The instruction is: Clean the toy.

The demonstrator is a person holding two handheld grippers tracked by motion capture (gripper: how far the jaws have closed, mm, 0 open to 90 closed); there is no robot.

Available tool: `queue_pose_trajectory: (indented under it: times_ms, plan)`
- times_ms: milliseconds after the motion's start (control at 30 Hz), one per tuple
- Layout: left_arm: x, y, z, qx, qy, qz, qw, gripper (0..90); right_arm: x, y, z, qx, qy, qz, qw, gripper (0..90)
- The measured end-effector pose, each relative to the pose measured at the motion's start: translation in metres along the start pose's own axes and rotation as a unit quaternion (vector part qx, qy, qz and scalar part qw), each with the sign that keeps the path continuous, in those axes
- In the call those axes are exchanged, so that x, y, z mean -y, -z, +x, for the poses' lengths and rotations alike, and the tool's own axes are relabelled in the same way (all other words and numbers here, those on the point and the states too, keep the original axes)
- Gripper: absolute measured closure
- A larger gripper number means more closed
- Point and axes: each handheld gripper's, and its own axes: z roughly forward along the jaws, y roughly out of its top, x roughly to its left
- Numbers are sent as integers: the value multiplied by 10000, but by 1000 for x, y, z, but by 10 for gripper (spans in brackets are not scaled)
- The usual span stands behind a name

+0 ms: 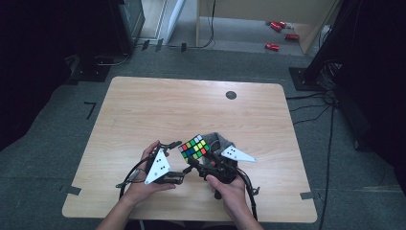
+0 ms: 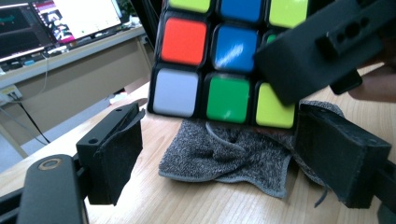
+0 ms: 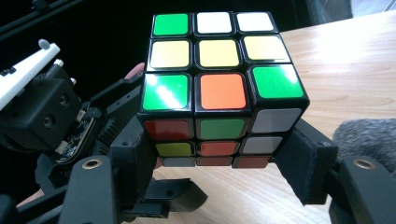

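Observation:
A scrambled Rubik's cube [image 1: 194, 148] is held above the table, and my right gripper [image 1: 197, 159] is shut on its lower layers. In the right gripper view the cube [image 3: 219, 88] sits between the two padded jaws, with my right gripper [image 3: 219, 161] clamped on its bottom rows. My left gripper [image 1: 180, 160] stands open just left of the cube. The left gripper view has the cube [image 2: 219, 56] hanging above and ahead of my left gripper [image 2: 229, 156], untouched by its pads [image 2: 114, 156]. A grey cloth [image 2: 233, 151] lies crumpled on the table under the cube.
The wooden table [image 1: 143, 110] carries a small dark round disc [image 1: 231, 95] near its far edge. The grey cloth [image 1: 221, 141] sits right behind the cube. A desk with monitors [image 2: 60, 18] stands beyond the table's edge. Red items [image 1: 277, 28] lie on the floor far back.

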Motion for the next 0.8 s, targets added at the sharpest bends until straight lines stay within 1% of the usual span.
queue_pose_trajectory:
  times_ms: [67, 133, 200, 233, 267, 300, 367, 467, 500, 533, 600, 633, 667, 700, 733, 767, 800]
  plan:
    - [-1, 1, 0, -4, -13, -40, 10000, 174, 1, -2, 1, -10, 0, 49, 10000, 347]
    - [-1, 2, -1, 0, -35, -83, 10000, 206, 2, -3, 2, -8, -80, 123, 9999, 346]
    - [-1, 2, -1, 12, -92, -112, 9999, 240, 3, -4, 1, -31, -183, 153, 9997, 346]
    - [-1, 2, -2, 5, -132, -119, 9998, 271, 4, -4, 1, -33, -242, 171, 9996, 346]
    - [-1, 2, -2, -36, -155, -108, 9998, 301, 4, -4, 1, -38, -281, 185, 9994, 346]
    - [0, 3, -2, -70, -184, -108, 9997, 319, 5, -5, 0, -47, -332, 197, 9992, 345]
    - [1, 3, -2, -73, -201, -120, 9997, 339, 5, -5, -2, -124, -501, 199, 9985, 345]
    - [0, 3, -2, -61, -226, -75, 9997, 344, 3, -5, -4, -179, -542, 287, 9980, 340]
    - [0, 3, -2, -56, -218, -40, 9997, 345, 2, -4, -5, -198, -522, 328, 9979, 335]
    - [0, 3, 0, -68, -198, 0, 9998, 346, 0, -2, -6, -206, -468, 308, 9982, 331]
    - [1, 6, 6, -133, -46, 92, 9999, 346, -6, 5, -9, -214, -425, 136, 9988, 316]
    - [1, 8, 10, -138, 78, 127, 9998, 346, -11, 11, -11, -231, -425, -3, 9988, 318]
    - [2, 10, 15, -116, 268, 151, 9995, 346, -16, 16, -13, -193, -411, -160, 9988, 329]
    - [2, 13, 19, -84, 499, 173, 9986, 346, -21, 21, -17, -99, -328, -285, 9990, 332]
    - [2, 16, 24, -32, 723, 186, 9972, 347, -25, 26, -20, 64, -141, -379, 9992, 332]
    - [1, 19, 27, 29, 926, 242, 9954, 347, -27, 29, -23, 357, 203, -378, 9984, 332]
    - [0, 22, 31, 73, 1071, 267, 9939, 347, -28, 30, -25, 788, 714, -291, 9939, 338]
